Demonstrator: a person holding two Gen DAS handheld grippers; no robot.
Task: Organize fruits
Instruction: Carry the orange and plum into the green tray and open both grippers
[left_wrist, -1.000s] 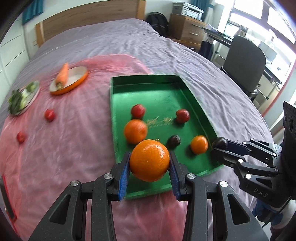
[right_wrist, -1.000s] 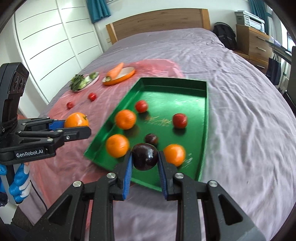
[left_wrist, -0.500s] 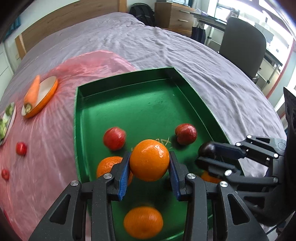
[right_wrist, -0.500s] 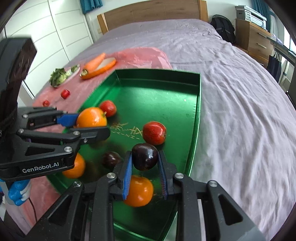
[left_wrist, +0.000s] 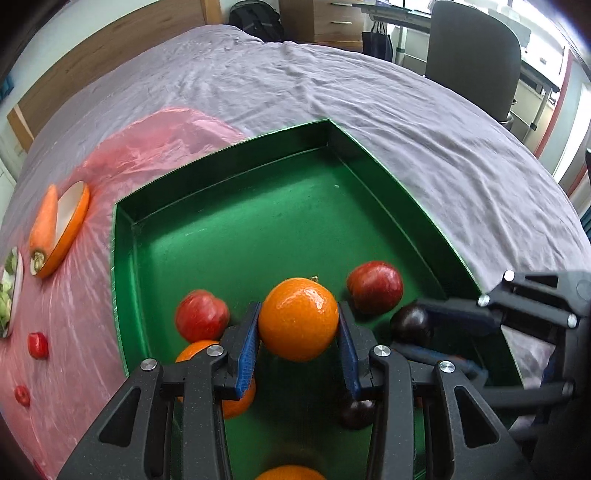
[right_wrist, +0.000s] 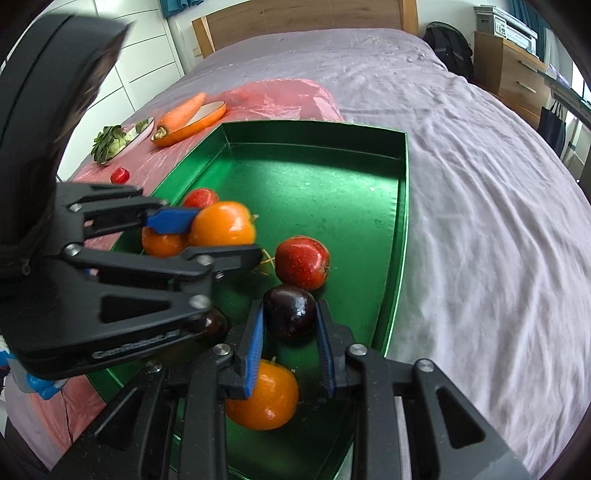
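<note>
My left gripper (left_wrist: 298, 332) is shut on an orange (left_wrist: 298, 319) and holds it over the green tray (left_wrist: 258, 206). My right gripper (right_wrist: 290, 325) is shut on a dark plum (right_wrist: 290, 312) over the tray's near right part (right_wrist: 332, 184). In the tray lie two red apples (left_wrist: 375, 286) (left_wrist: 201, 315), other oranges (right_wrist: 266, 397) (left_wrist: 221, 384) and another dark plum (left_wrist: 356, 411). The left gripper with its orange (right_wrist: 221, 225) shows at the left of the right wrist view. The right gripper with its plum (left_wrist: 412, 325) shows at the right of the left wrist view.
The tray sits on a bed with a purple sheet (left_wrist: 406, 110) and a pink plastic sheet (left_wrist: 74, 295). An orange dish with a carrot (left_wrist: 48, 225), a plate of greens (right_wrist: 114, 138) and small red fruits (left_wrist: 37, 345) lie left of the tray. An office chair (left_wrist: 476, 55) stands far right.
Both grippers have moved forward and lower over the tray, each keeping its fruit. The red apples and the tray's far end now appear closer.
</note>
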